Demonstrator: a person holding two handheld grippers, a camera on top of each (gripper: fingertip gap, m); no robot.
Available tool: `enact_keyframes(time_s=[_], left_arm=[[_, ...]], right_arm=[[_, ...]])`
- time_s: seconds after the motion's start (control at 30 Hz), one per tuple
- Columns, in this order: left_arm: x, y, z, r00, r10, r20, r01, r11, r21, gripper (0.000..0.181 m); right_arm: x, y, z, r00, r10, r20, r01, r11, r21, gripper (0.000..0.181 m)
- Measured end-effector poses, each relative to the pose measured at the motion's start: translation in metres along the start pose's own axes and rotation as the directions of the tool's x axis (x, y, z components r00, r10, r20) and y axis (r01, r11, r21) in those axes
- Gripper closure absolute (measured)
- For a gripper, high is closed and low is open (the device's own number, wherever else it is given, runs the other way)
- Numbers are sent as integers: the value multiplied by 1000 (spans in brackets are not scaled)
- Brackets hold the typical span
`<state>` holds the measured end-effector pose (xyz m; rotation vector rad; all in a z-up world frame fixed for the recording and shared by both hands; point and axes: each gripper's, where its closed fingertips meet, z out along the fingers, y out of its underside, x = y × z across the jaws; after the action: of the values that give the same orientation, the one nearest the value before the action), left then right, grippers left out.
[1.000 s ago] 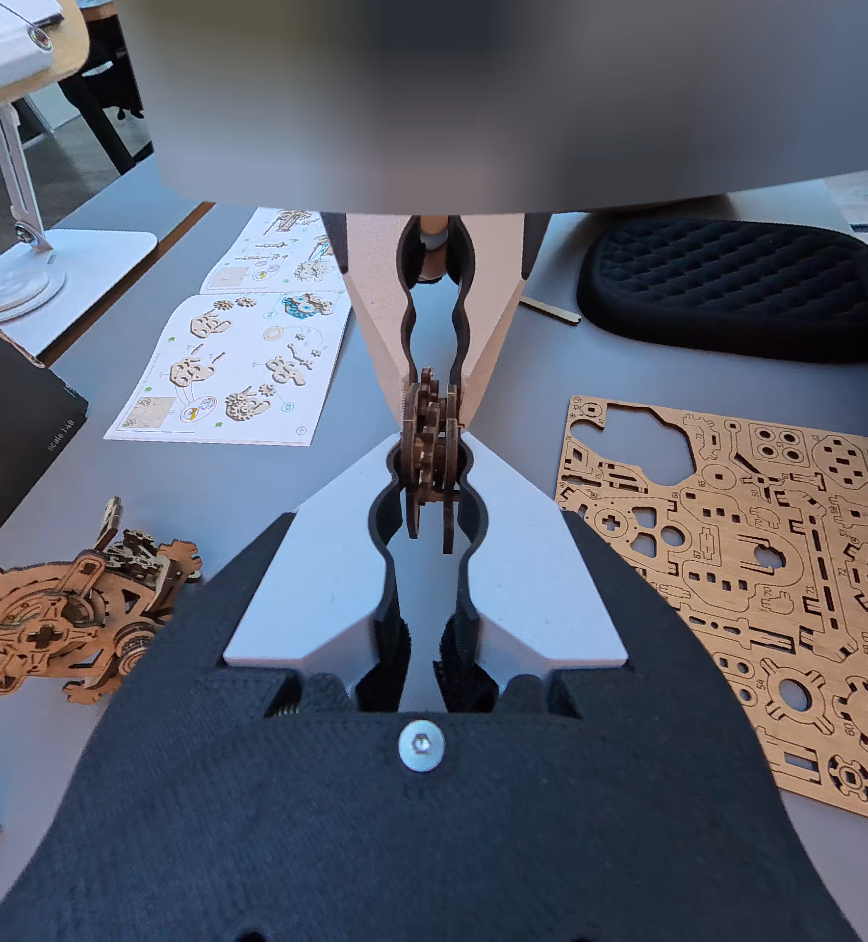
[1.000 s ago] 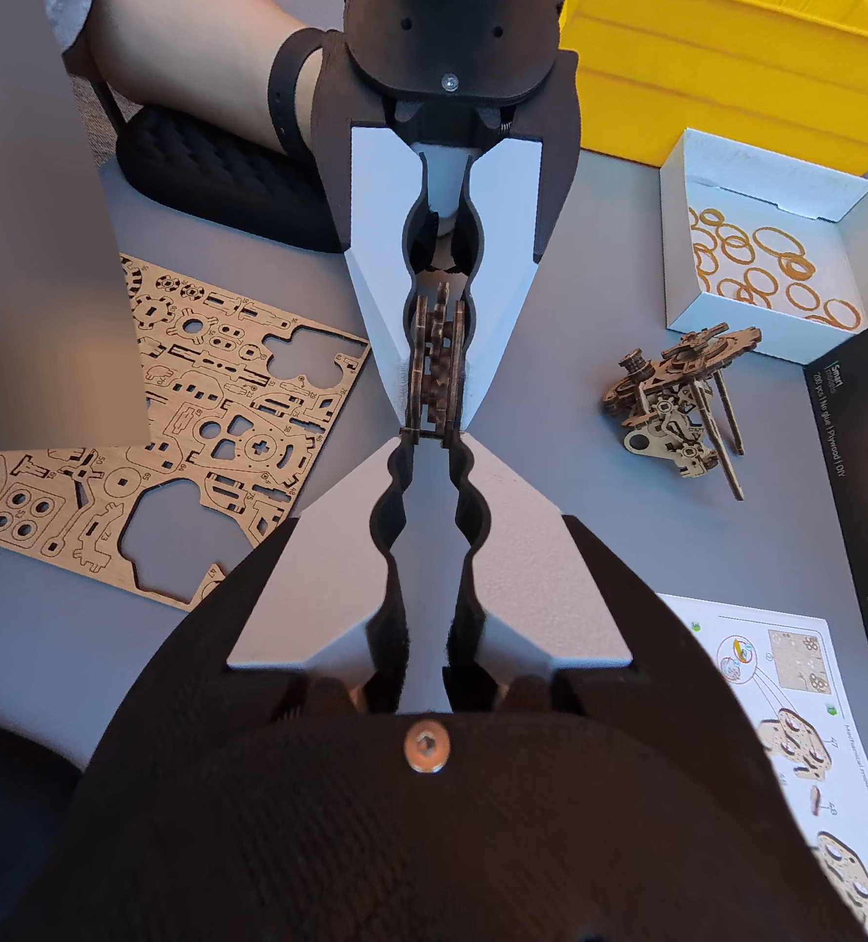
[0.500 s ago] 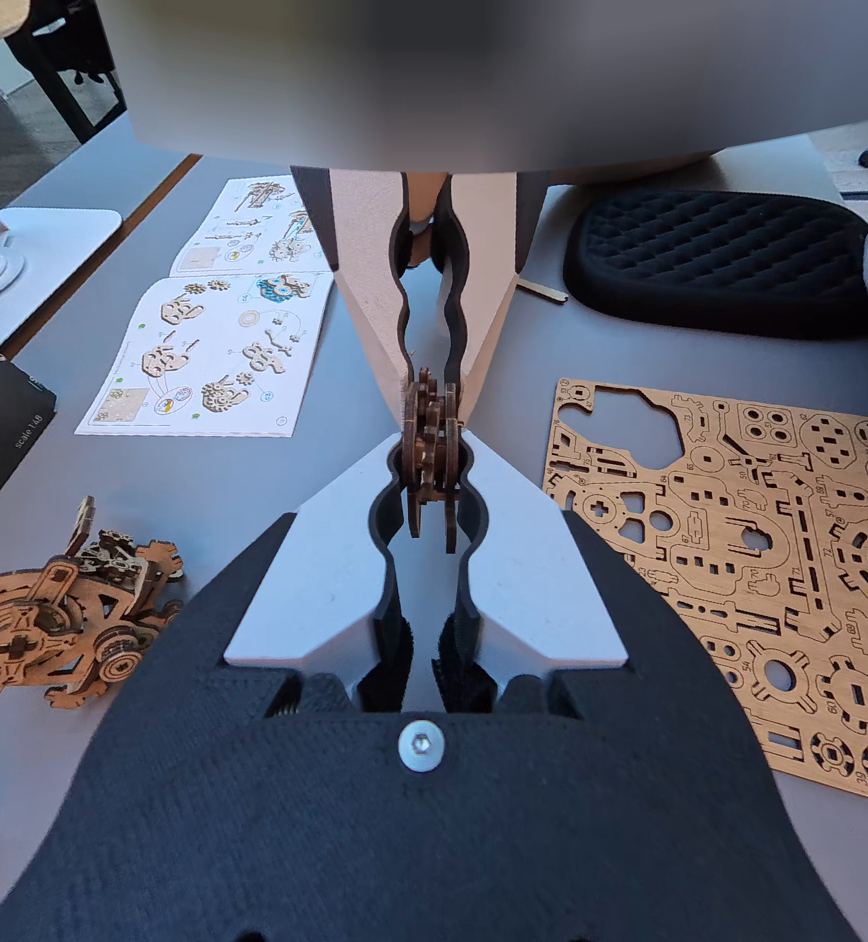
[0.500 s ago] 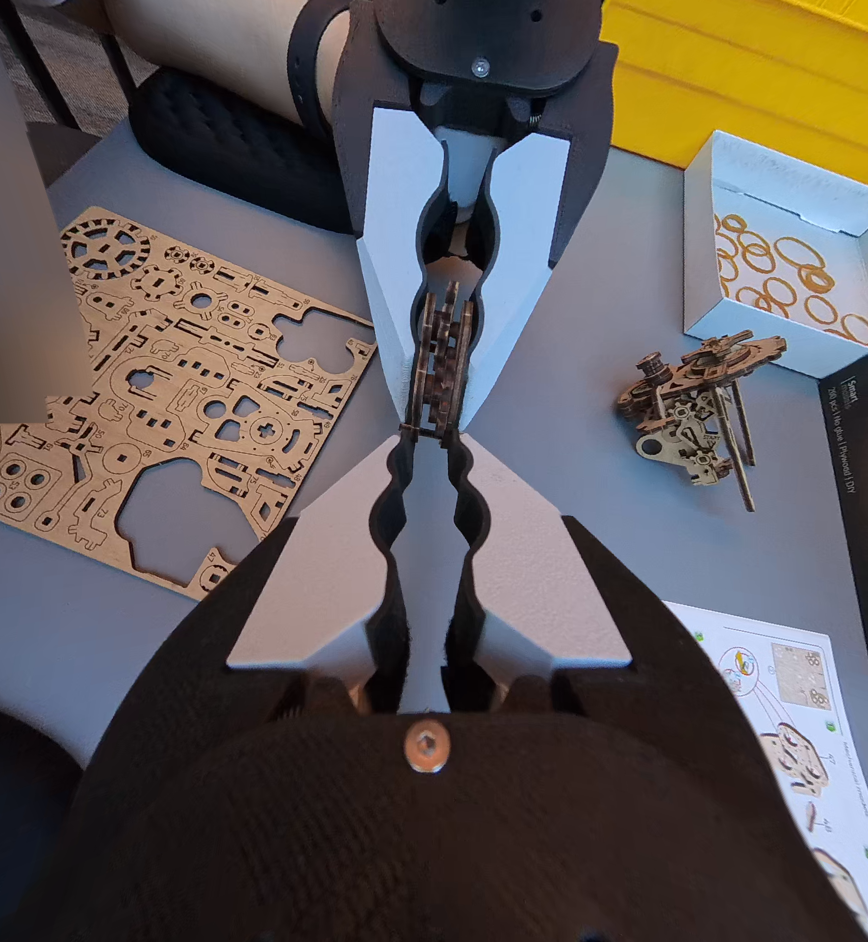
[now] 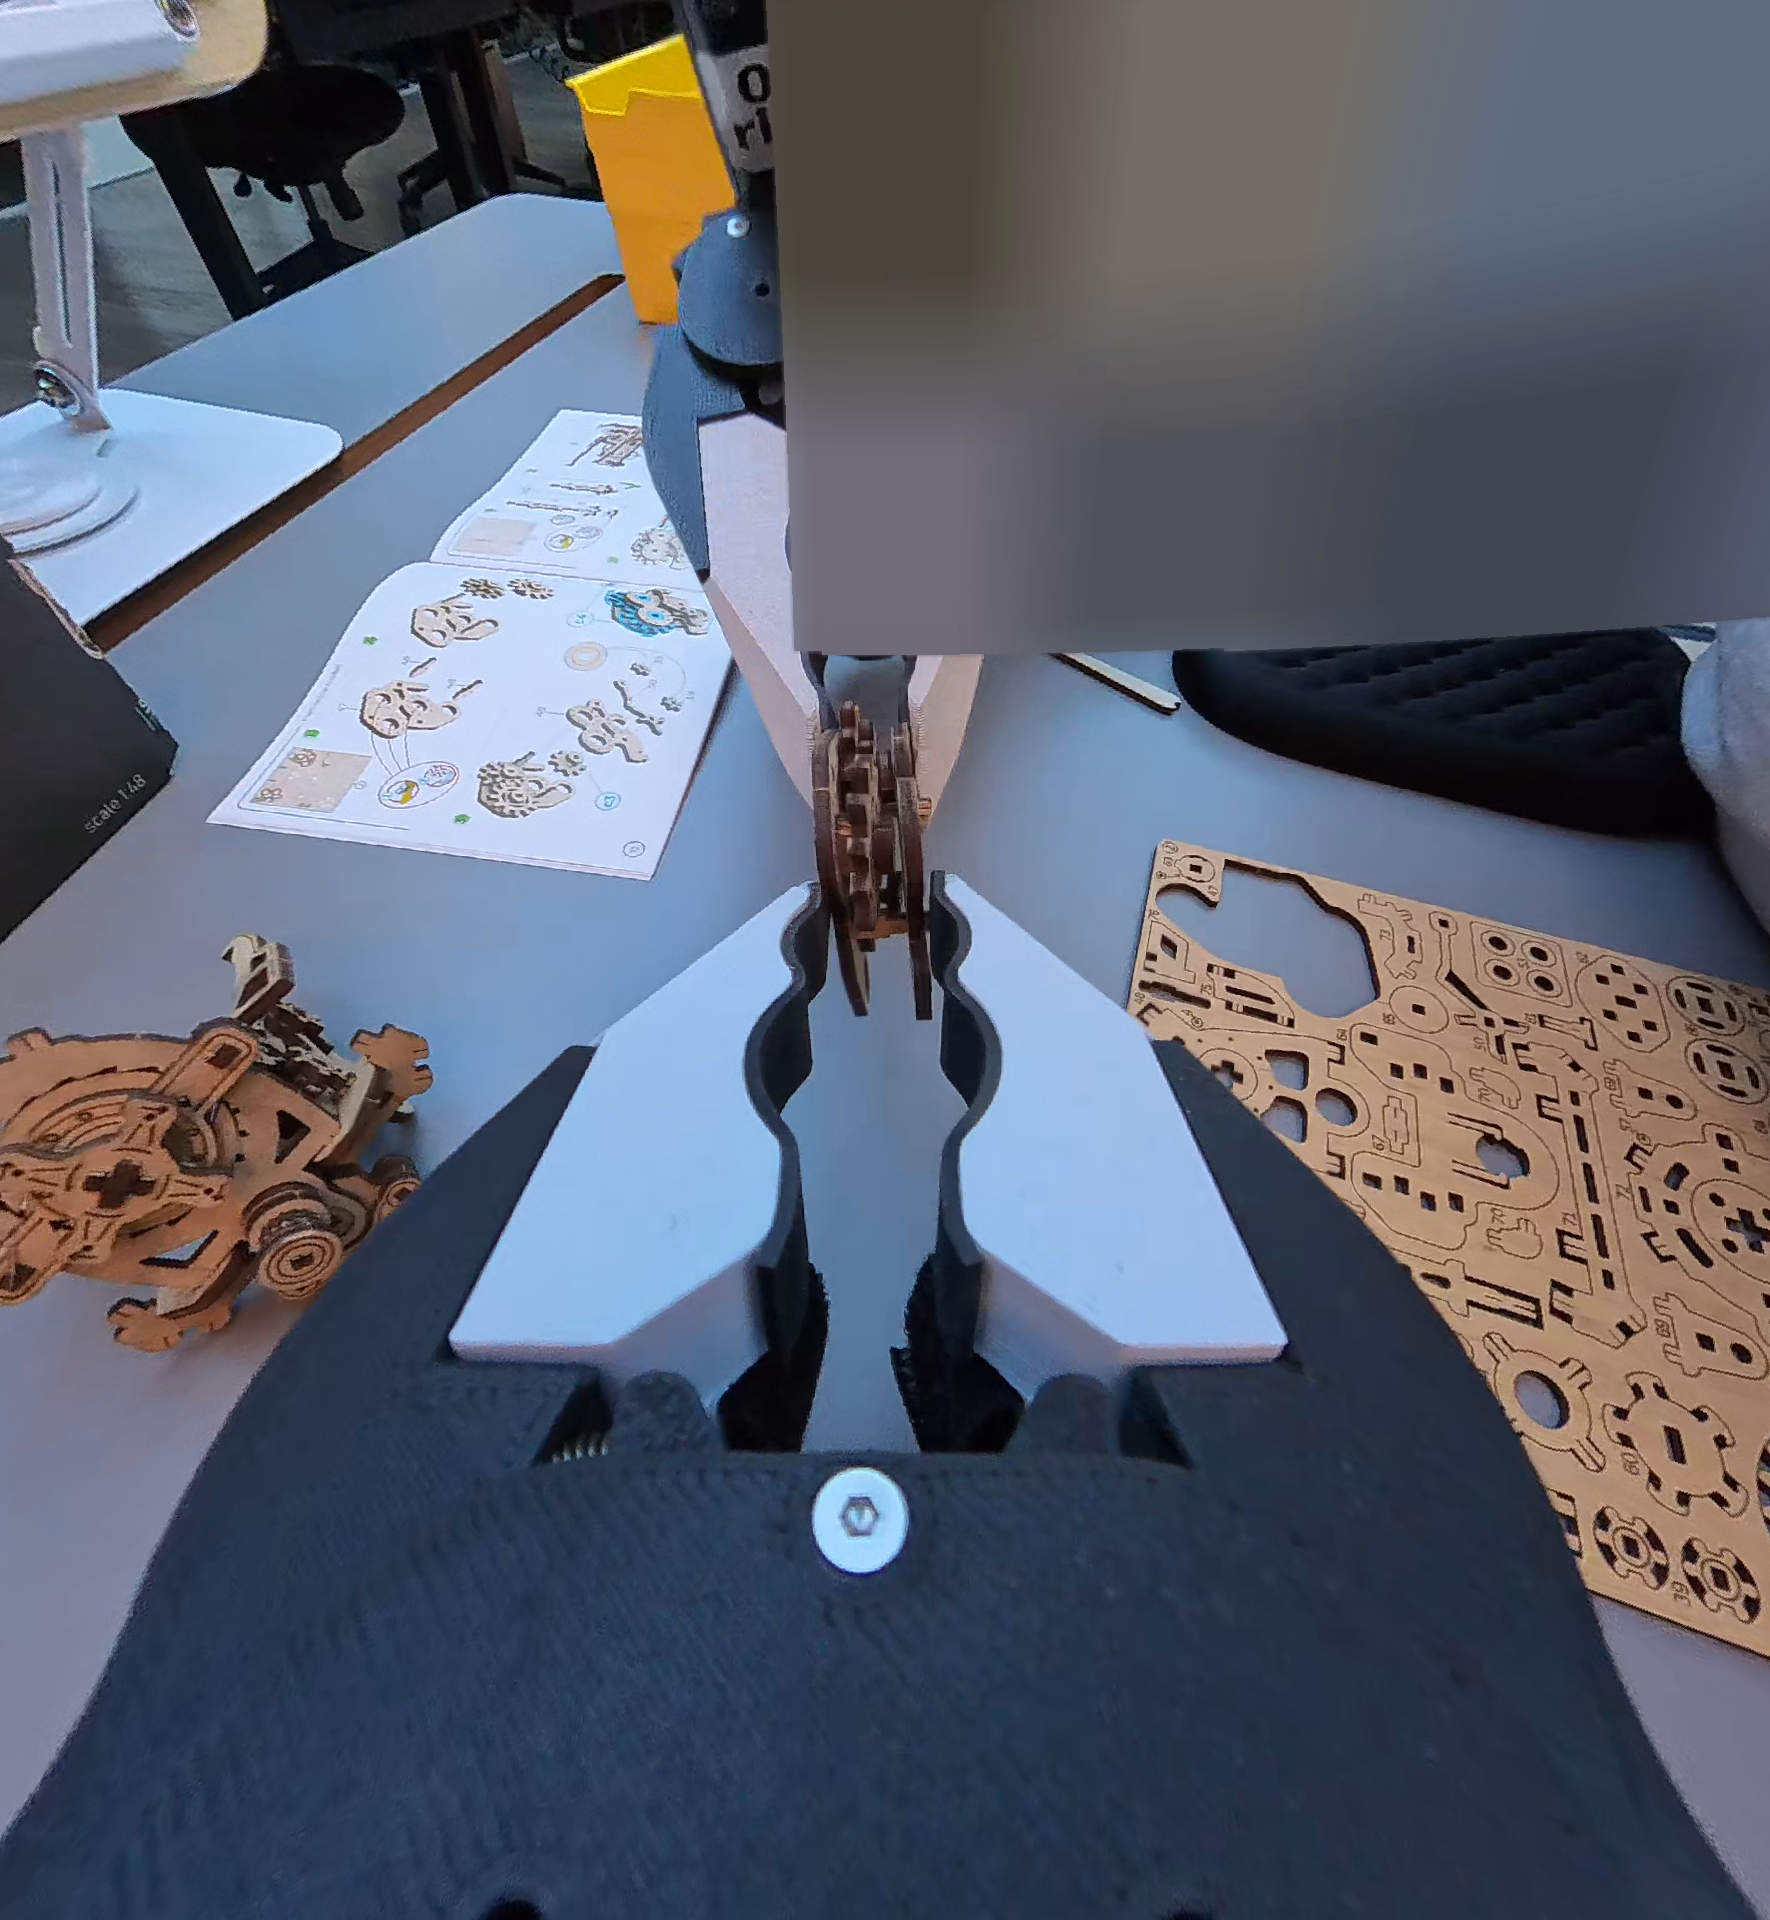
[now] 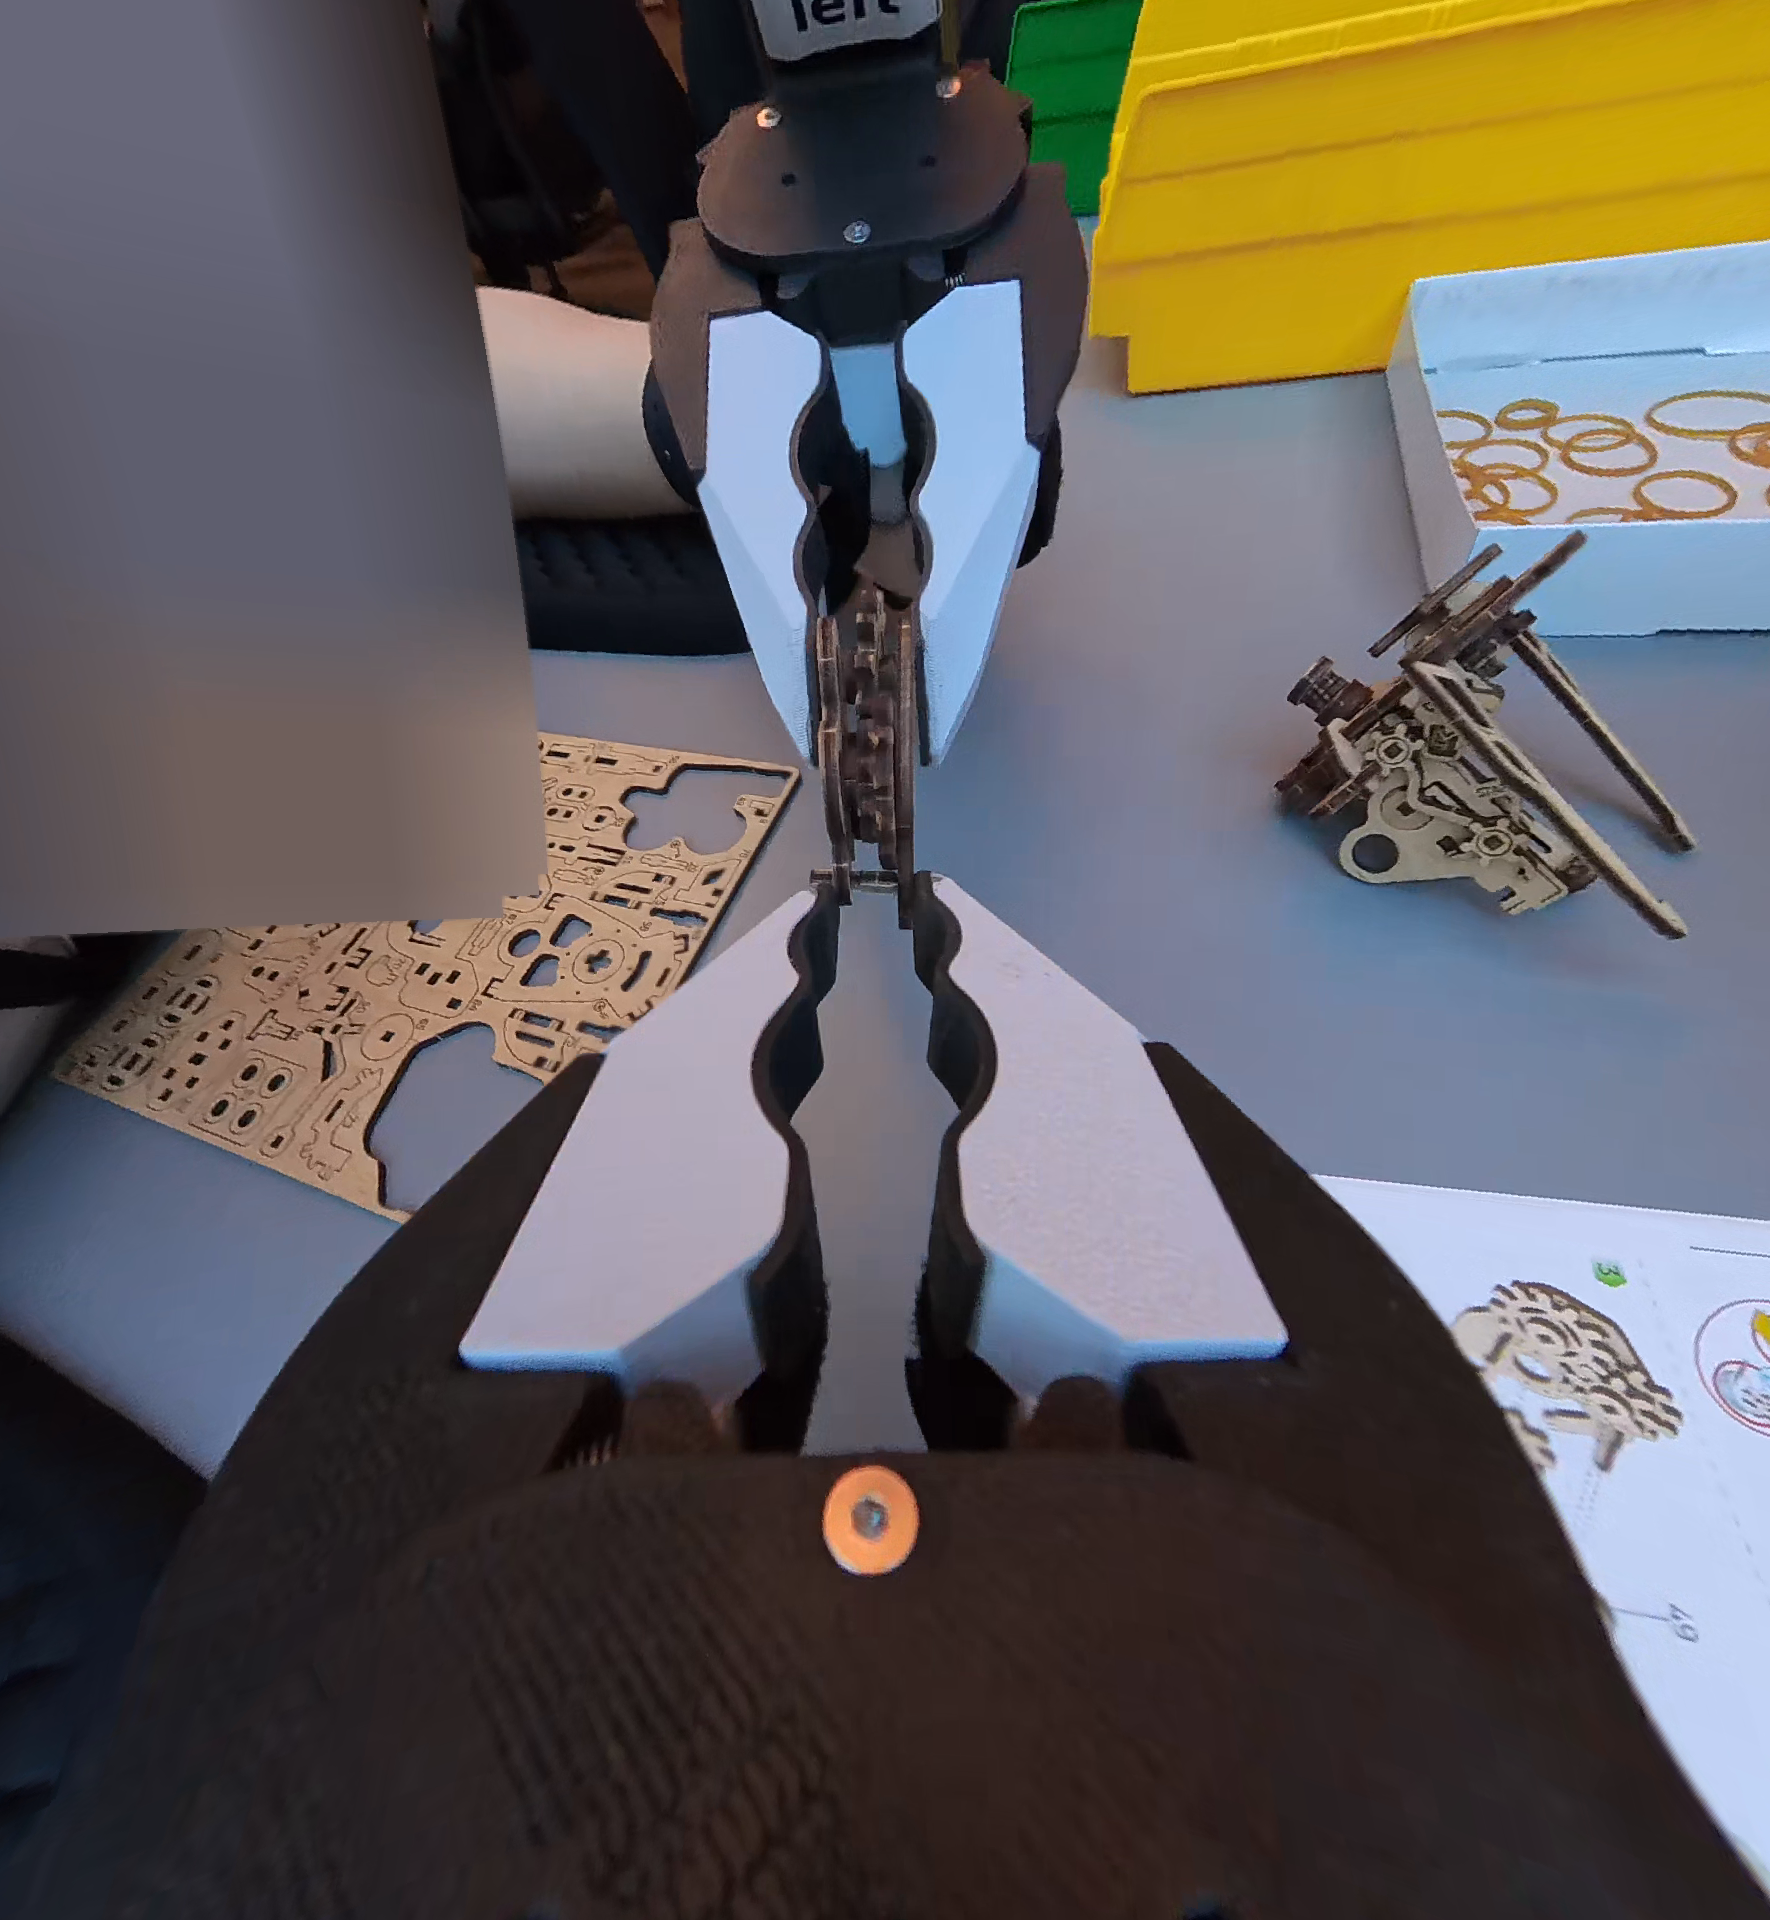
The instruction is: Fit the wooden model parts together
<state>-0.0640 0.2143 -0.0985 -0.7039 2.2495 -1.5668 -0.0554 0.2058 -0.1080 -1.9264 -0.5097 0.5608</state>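
Observation:
A small dark wooden gear assembly point(image 5: 865, 831) of thin plates and cogs hangs in the air above the grey table point(image 5: 652, 987), held from both ends. My left gripper point(image 5: 873, 899) is shut on its near end. My right gripper point(image 5: 868, 790) faces it and clamps the far end. In the right wrist view, my right gripper point(image 6: 873, 888) pinches the assembly point(image 6: 865, 727) at a thin cross pin, and the left gripper point(image 6: 870, 753) grips it from beyond. A blurred patch hides the upper part of both views.
A partly built wooden model point(image 5: 164, 1174) point(image 6: 1463, 790), a laser-cut plywood sheet point(image 5: 1535, 1195) point(image 6: 424, 997) and an open instruction booklet point(image 5: 507, 717) lie on the table. A white box point(image 6: 1691, 582) of rubber bands, yellow bins point(image 6: 1432, 187), a black cushion point(image 5: 1432, 717) and a black carton point(image 5: 8, 748) stand around. My left and right fingertips are right by each other.
Both grippers have tilted up together with the assembly still clamped between them, so more of the background bins now shows. The grips look unchanged.

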Motion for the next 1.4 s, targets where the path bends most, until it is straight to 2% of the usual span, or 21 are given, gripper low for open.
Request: enact_keyframes(time_s=[0.17,0.37,0.43,0.5,0.73,0.83,1.0,1.07,1.17,1.3,1.4], left_arm=[[1,-3,-3,997,-67,-43,68,998,18,168],[-5,1,-1,935,-332,-126,336,942,10,168],[-6,1,0,909,-388,-153,395,919,17,168],[-6,1,0,894,-417,-166,425,905,16,168],[-9,13,3,869,-474,-143,474,880,-39,168],[-7,16,5,843,-513,-163,510,858,-62,168],[-6,22,10,899,-427,-99,418,903,-102,168],[-5,25,12,916,-393,-77,382,916,-125,168],[1,24,15,934,-349,-79,336,931,-142,168],[3,29,18,979,-201,-21,194,962,-192,168],[4,26,17,983,-183,-11,178,968,-175,168]], right_arm=[[-2,2,4,996,66,52,-67,998,13,168],[2,4,3,980,171,106,-176,984,41,167],[5,3,2,977,187,101,-192,980,48,159],[8,3,1,974,205,99,-210,976,50,149],[11,8,0,964,243,105,-246,969,20,142],[14,-1,-1,943,308,124,-318,946,68,143],[7,-4,12,944,303,127,-312,949,54,143],[6,-11,14,966,241,93,-249,965,84,150],[8,-6,19,990,138,16,-138,990,32,166],[3,-1,19,993,112,32,-112,994,0,167],[2,-4,17,998,60,11,-61,998,20,167]])
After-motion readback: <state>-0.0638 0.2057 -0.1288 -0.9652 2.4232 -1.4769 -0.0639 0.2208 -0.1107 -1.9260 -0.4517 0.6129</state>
